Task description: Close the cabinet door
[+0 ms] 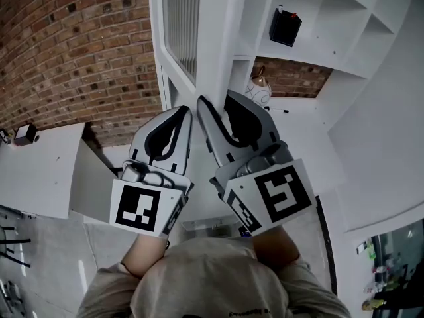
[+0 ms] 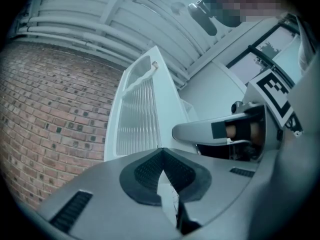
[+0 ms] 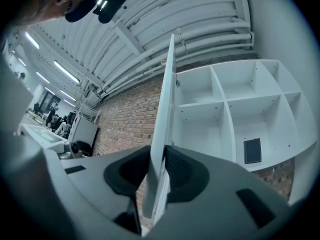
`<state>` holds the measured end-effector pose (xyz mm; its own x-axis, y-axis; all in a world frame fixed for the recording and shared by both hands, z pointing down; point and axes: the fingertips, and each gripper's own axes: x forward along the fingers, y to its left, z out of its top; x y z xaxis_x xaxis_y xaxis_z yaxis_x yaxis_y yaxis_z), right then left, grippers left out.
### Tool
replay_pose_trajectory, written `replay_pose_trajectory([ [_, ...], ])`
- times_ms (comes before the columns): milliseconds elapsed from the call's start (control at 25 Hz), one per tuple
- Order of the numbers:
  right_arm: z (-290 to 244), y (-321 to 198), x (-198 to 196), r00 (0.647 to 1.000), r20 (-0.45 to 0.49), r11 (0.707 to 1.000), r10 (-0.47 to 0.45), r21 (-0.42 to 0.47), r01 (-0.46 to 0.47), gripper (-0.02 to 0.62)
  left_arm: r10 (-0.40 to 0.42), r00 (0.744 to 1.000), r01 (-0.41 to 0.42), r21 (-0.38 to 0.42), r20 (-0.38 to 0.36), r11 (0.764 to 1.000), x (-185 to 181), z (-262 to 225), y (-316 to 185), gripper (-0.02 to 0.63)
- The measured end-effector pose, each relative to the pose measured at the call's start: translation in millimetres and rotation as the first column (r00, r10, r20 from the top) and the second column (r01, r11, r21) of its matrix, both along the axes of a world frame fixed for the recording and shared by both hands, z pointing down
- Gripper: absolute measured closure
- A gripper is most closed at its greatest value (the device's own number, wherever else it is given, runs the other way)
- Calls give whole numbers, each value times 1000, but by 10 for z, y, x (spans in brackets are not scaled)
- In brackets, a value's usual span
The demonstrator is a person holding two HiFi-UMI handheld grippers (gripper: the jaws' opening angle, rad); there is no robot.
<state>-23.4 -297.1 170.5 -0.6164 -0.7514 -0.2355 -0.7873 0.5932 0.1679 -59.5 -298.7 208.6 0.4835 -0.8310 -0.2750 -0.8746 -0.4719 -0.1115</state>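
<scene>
The white cabinet door (image 1: 222,38), with a ribbed glass panel (image 1: 180,25), stands open and edge-on toward me in the head view. My right gripper (image 1: 213,101) is shut on its free edge; in the right gripper view the door edge (image 3: 162,109) runs up between the dark pads (image 3: 176,166) of that gripper (image 3: 157,156). My left gripper (image 1: 183,111) is shut with nothing in it, its tips close to the door's outer face. In the left gripper view the tips (image 2: 162,153) meet in front of the door (image 2: 142,114). The open cabinet (image 3: 225,104) lies to the door's right.
A black box (image 1: 285,26) sits on a cabinet shelf, also seen as a dark box (image 3: 252,150) in the right gripper view. A round ornament (image 1: 260,88) stands on the counter below. A brick wall (image 1: 73,52) lies behind the door, a white table (image 1: 40,171) at left.
</scene>
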Motion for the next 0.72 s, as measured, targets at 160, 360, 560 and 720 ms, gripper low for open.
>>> replay_pose_trajectory([
  [160,-12,-120,203,999,10,999,-46,2,46,497,-38,999,38,-4,15,999,155,35,-130,598],
  [360,17,-350,486,997,19,998,-69,-13,69,502,-59,998,59,2,18,998,372,72,-267,598],
  [560,29,-666,773,994,48,993,-99,-58,101,503,-65,997,65,2,40,998,610,59,-437,598],
  [720,42,-880,920,984,55,981,-170,-84,174,503,-79,996,79,6,45,997,773,18,-566,598],
])
